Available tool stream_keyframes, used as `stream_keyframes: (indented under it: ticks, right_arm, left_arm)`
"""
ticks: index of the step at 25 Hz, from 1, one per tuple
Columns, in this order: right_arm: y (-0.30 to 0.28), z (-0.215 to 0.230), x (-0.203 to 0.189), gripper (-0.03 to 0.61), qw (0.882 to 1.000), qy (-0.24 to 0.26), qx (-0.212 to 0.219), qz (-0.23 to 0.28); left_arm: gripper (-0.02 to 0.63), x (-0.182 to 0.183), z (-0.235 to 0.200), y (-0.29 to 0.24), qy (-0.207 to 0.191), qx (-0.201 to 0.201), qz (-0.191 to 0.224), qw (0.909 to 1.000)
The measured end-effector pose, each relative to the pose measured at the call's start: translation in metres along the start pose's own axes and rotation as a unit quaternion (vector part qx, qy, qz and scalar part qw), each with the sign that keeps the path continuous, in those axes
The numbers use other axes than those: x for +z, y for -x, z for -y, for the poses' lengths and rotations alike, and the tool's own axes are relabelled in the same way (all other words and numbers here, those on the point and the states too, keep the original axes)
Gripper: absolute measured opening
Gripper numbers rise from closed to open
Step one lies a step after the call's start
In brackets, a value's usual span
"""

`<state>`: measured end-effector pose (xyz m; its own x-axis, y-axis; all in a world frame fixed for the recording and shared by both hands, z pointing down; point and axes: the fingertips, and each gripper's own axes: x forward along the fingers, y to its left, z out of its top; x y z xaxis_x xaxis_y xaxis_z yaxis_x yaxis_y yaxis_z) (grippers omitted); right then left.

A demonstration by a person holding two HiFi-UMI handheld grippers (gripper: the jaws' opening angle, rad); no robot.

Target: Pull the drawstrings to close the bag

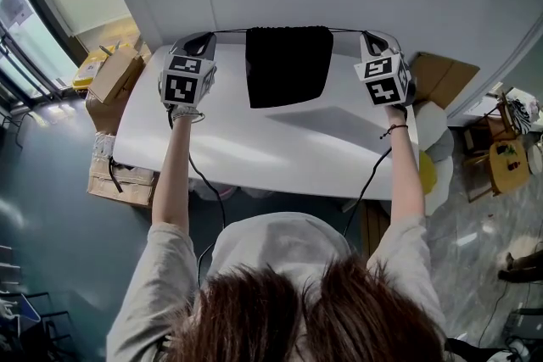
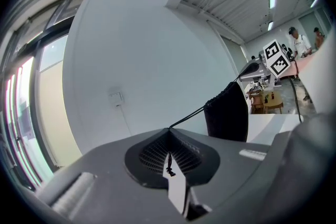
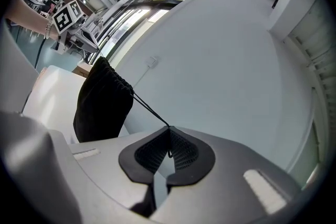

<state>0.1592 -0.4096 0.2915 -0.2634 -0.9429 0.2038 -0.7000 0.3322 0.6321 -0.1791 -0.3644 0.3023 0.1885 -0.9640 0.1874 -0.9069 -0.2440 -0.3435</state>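
A black drawstring bag [image 1: 288, 65] hangs between my two grippers above the far part of the white table [image 1: 254, 148]. Its gathered top faces the wall. My left gripper [image 1: 206, 38] is shut on the left drawstring [image 2: 190, 116], which runs taut from its pads to the bag [image 2: 227, 113]. On the other side, my right gripper [image 1: 368, 38] is shut on the right drawstring [image 3: 149, 108], taut to the bag [image 3: 102, 105]. In each gripper view the cord end sits pinched between the ribbed pads [image 2: 169, 156] [image 3: 169, 148].
A white wall stands just beyond the table's far edge. Cardboard boxes [image 1: 114, 72] lie on the floor at the left. At the right are more cardboard [image 1: 441, 76] and a small wooden table [image 1: 505, 161]. Cables hang from both grippers over the near table edge.
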Motion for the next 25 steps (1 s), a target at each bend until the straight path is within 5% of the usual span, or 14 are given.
stream_keyframes:
  ticks: [25]
  right_arm:
    - [-0.004,0.008,-0.009,0.012,0.995,-0.093,-0.044,0.006]
  left_arm:
    - [0.002,-0.009,-0.005,-0.001,0.035,0.007,0.004,0.9994]
